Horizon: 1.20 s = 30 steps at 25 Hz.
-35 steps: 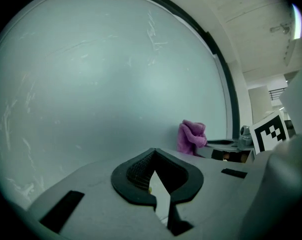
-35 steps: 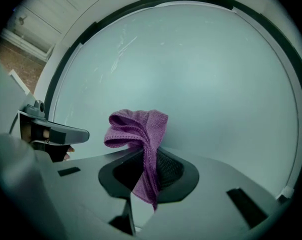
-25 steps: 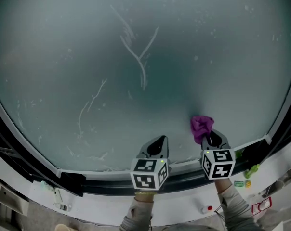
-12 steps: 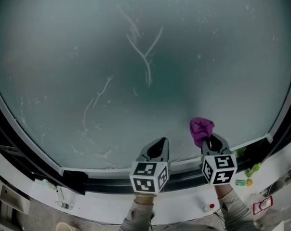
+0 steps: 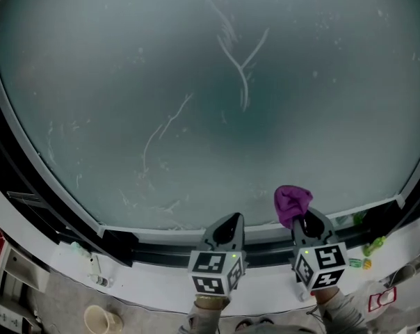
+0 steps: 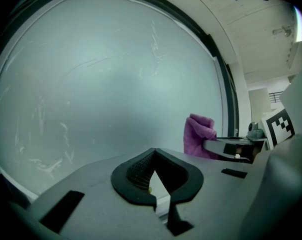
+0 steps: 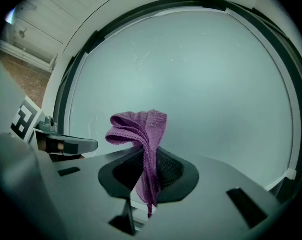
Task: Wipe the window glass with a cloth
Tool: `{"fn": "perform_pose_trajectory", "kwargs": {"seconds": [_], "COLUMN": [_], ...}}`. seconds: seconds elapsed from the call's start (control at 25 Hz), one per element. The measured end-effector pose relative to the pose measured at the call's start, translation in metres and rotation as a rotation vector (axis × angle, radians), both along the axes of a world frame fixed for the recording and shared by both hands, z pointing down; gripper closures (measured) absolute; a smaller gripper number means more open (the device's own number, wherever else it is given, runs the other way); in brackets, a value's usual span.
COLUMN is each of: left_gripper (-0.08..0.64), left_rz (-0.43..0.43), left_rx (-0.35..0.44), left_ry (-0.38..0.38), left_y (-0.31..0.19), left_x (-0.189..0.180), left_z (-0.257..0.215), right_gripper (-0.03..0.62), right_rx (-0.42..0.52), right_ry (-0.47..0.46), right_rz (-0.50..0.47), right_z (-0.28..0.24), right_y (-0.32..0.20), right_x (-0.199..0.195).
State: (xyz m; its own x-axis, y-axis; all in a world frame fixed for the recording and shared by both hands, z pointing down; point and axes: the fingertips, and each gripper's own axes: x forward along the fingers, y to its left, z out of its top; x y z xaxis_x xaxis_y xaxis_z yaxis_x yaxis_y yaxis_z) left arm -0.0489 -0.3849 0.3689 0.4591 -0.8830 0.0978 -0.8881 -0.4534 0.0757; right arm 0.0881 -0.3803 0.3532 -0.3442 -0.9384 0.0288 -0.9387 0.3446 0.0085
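A large frosted window pane (image 5: pixel 217 103) fills the head view, with white scratch-like smears (image 5: pixel 239 54) on it. My right gripper (image 5: pixel 300 218) is shut on a purple cloth (image 5: pixel 292 202), whose bunched top stands near the pane's lower edge. In the right gripper view the cloth (image 7: pixel 143 134) hangs pinched between the jaws in front of the glass (image 7: pixel 201 84). My left gripper (image 5: pixel 225 227) is beside it on the left, shut and holding nothing. The left gripper view shows the pane (image 6: pixel 106 84) ahead and the cloth (image 6: pixel 198 135) at the right.
A dark window frame (image 5: pixel 154 252) runs under the pane, with a white sill (image 5: pixel 147 284) below it. Small items lie on the sill: a cup (image 5: pixel 101 319) at the left, green and yellow bits (image 5: pixel 366 250) at the right.
The view has shifted down and left, so the smears on the pane sit further right and higher. Both grippers stand lower in the frame; the right one still holds the cloth.
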Motion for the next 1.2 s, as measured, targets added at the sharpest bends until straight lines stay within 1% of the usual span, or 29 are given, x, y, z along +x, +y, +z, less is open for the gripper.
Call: {"fn": "perform_pose_trajectory", "kwargs": {"seconds": [0.16, 0.28, 0.4, 0.52, 0.72, 0.8, 0.88, 1.08, 1.2], "left_gripper": [0.555, 0.555, 0.555, 0.555, 0.555, 0.555, 0.555, 0.555, 0.555], "left_rz": [-0.044, -0.054, -0.062, -0.075, -0.076, -0.075, -0.076, -0.074, -0.068], "left_rx": [0.021, 0.039, 0.052, 0.048, 0.019, 0.028, 0.034, 0.032, 0.027], "left_ry": [0.021, 0.005, 0.000, 0.005, 0.002, 0.003, 0.005, 0.008, 0.001], "left_y": [0.021, 0.037, 0.050, 0.058, 0.067, 0.067, 0.067, 0.066, 0.067], "left_x": [-0.020, -0.028, -0.034, -0.040, -0.042, -0.042, -0.041, -0.039, -0.037], "left_z": [0.003, 0.005, 0.005, 0.008, 0.017, 0.016, 0.015, 0.014, 0.015], "right_gripper": [0.537, 0.536, 0.537, 0.537, 0.537, 0.538, 0.538, 0.538, 0.538], "right_rx": [0.007, -0.008, -0.004, -0.003, -0.020, -0.027, -0.015, 0.004, 0.000], "right_ry": [-0.001, -0.010, -0.012, -0.003, 0.004, 0.005, 0.006, -0.008, -0.006], "right_rz": [-0.055, -0.098, -0.116, -0.134, -0.145, -0.146, -0.149, -0.154, -0.154], "right_z": [0.000, 0.004, 0.008, 0.013, 0.020, 0.020, 0.018, 0.014, 0.014], "right_y": [0.020, 0.035, 0.047, 0.055, 0.064, 0.066, 0.067, 0.066, 0.067], "right_x": [-0.019, -0.032, -0.037, -0.039, -0.038, -0.038, -0.038, -0.038, -0.039]}}
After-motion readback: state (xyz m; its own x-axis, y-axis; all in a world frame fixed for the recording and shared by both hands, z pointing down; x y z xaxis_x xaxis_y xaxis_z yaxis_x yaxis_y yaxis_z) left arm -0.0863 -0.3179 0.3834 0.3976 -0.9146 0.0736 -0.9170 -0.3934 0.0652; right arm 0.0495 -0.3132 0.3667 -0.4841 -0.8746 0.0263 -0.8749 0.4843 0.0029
